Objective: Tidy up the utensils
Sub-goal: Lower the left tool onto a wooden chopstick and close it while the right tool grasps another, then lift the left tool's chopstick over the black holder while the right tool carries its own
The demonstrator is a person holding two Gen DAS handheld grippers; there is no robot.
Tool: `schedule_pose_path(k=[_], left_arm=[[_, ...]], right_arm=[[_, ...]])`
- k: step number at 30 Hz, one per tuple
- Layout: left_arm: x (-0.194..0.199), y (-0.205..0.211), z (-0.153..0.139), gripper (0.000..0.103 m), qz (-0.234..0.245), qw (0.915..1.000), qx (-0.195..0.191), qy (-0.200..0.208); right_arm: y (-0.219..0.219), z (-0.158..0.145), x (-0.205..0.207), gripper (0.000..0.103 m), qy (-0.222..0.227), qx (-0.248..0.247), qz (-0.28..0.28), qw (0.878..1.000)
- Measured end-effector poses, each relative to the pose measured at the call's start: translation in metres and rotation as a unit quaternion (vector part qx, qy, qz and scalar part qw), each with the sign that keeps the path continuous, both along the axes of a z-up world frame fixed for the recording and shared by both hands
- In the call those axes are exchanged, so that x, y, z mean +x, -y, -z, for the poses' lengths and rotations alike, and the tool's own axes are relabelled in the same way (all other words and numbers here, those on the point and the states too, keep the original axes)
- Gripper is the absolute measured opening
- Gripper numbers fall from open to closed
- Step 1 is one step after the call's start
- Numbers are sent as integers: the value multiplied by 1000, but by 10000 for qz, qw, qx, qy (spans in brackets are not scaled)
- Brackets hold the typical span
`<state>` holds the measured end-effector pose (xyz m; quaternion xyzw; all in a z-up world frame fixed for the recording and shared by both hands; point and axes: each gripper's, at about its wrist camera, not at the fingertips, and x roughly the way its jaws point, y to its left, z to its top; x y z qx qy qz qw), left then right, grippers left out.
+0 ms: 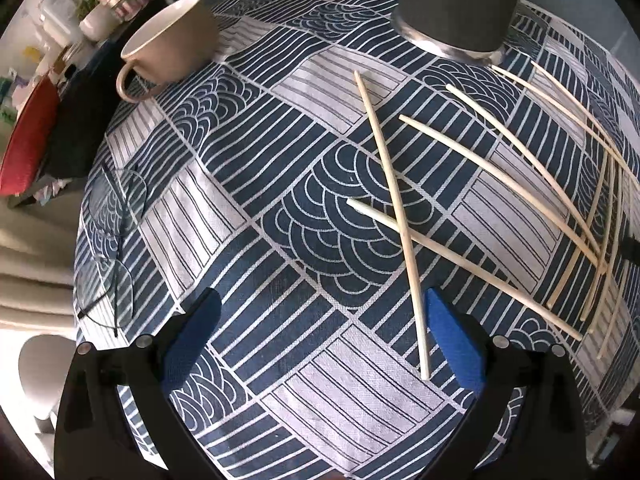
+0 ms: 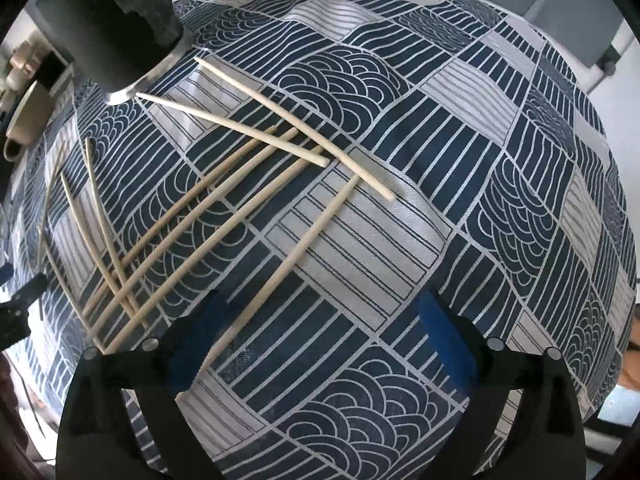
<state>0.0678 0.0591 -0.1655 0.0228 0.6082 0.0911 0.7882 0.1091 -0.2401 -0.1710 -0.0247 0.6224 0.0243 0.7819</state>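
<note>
Several pale wooden chopsticks lie scattered on the blue-and-white patterned tablecloth (image 1: pixel 248 184). A dark cylindrical holder (image 1: pixel 460 8) stands upright at the far side, and it also shows in the right wrist view as the holder (image 2: pixel 108 20). My left gripper (image 1: pixel 322 300) is open above the cloth, and the near end of one chopstick (image 1: pixel 385 160) lies just inside its right finger. My right gripper (image 2: pixel 322 300) is open too. A single chopstick (image 2: pixel 298 250) runs slantwise between its jaws, close to the left finger, with no pad pressing on it. To the left is a crossed pile of chopsticks (image 2: pixel 120 284).
A beige mug (image 1: pixel 168 44) stands at the far left of the table. A pair of glasses (image 1: pixel 112 248) lies near the table's left edge. Beyond that edge are a red object (image 1: pixel 28 136) and some jars. More chopsticks (image 1: pixel 580 216) are heaped at the right.
</note>
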Motion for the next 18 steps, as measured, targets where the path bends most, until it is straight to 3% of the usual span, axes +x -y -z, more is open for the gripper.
schedule_pose_path(k=[2,4,6,7,11,18], left_arm=[[0,-7,1,96,-145,9996,-260,-2],[0,-17,3,86,-245,9970,-727,-28],[-2,-18,0,74,-67,9973,-727,40],[-3,-16,-1,60,47,9973,-735,85],[-9,-14,-5,5,242,9962,-827,98],[-31,-19,-11,4,316,9937,-1071,-34]], right_arm=[[0,-4,0,82,71,15,-10,10000],[0,-11,-3,50,125,12,-74,9999],[-3,-15,-13,28,128,17,-153,9998],[-4,-17,-19,15,129,12,-163,9998],[8,-18,-24,6,64,50,-257,9996],[41,-18,-29,4,-269,495,164,9983]])
